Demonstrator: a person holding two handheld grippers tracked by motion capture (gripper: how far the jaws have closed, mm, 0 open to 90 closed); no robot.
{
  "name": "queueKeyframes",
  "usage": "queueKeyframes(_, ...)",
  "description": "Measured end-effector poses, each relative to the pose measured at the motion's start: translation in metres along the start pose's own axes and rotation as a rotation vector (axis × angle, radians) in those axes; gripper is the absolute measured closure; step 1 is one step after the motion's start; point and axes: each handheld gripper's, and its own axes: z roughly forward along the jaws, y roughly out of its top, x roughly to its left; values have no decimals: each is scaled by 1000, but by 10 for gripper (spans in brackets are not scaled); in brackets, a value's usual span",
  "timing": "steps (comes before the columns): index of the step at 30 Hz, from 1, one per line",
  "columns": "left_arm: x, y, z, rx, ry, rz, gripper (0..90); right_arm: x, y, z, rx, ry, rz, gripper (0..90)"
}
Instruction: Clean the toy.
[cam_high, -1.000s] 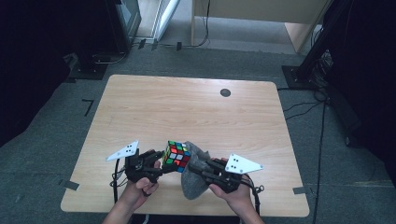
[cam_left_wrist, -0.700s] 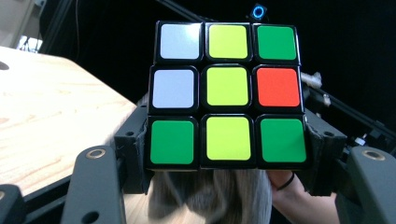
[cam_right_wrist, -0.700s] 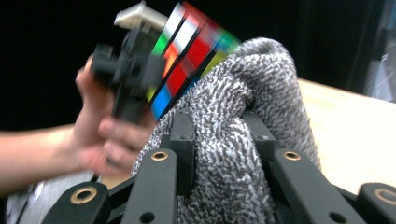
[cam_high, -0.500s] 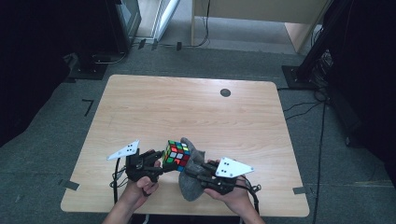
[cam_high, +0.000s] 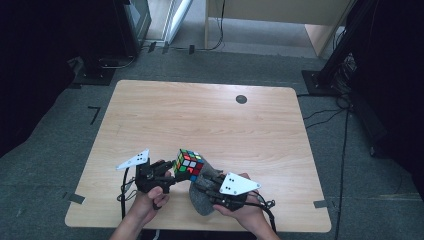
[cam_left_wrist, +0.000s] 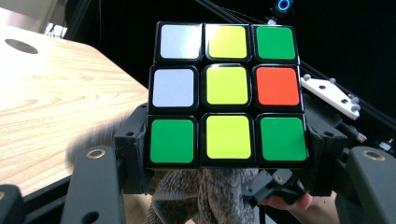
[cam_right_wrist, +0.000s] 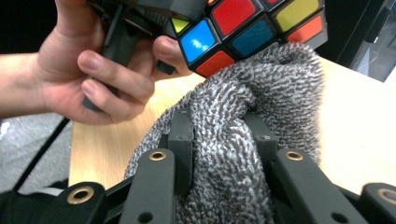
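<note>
A scrambled Rubik's cube (cam_high: 188, 165) hangs just above the near edge of the wooden table (cam_high: 200, 115). My left gripper (cam_high: 172, 172) is shut on it. In the left gripper view the jaws clamp the cube (cam_left_wrist: 226, 93) at both lower sides, and its facing side is mostly yellow and green. My right gripper (cam_high: 205, 182) is shut on a bunched grey knitted cloth (cam_high: 200, 200). In the right gripper view the cloth (cam_right_wrist: 243, 140) bulges between the jaws and presses against the lower side of the cube (cam_right_wrist: 252, 28). The hand (cam_right_wrist: 93, 65) that holds the left gripper is at the upper left there.
A small black round disc (cam_high: 241, 99) sits in the tabletop at the far right. Bare wood stretches beyond the cube to the far edge. Dark stands and cables (cam_high: 345, 130) lie on the floor around the table.
My right gripper with the cloth has shifted slightly left, closer under the cube. The left gripper and the cube have stayed put.
</note>
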Motion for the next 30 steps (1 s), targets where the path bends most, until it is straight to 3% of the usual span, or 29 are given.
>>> queueKeyframes(2,0,0,0,2,1,-1,345,-4,2,-4,-11,-17,13,702)
queueKeyframes(6,-1,-2,5,29,12,11,345,-15,3,-14,-85,-83,86,702)
queueKeyframes(12,1,0,1,14,16,-4,344,1,-4,3,9,-5,0,697)
queueKeyframes(14,1,0,0,13,15,-8,345,2,-1,2,16,-18,-32,698)
queueKeyframes(17,1,-1,3,20,7,-8,345,-6,3,-7,-41,-77,2,700)
queueKeyframes(19,1,-1,4,23,6,-4,344,-7,3,-10,-65,-91,21,700)
queueKeyframes(26,1,0,1,14,20,0,345,6,-5,8,37,-42,-57,699)
queueKeyframes(28,0,1,1,19,28,4,345,3,-3,4,15,-82,-50,699)
queueKeyframes(30,1,0,2,36,48,19,345,-5,1,-6,-57,-155,-7,699)
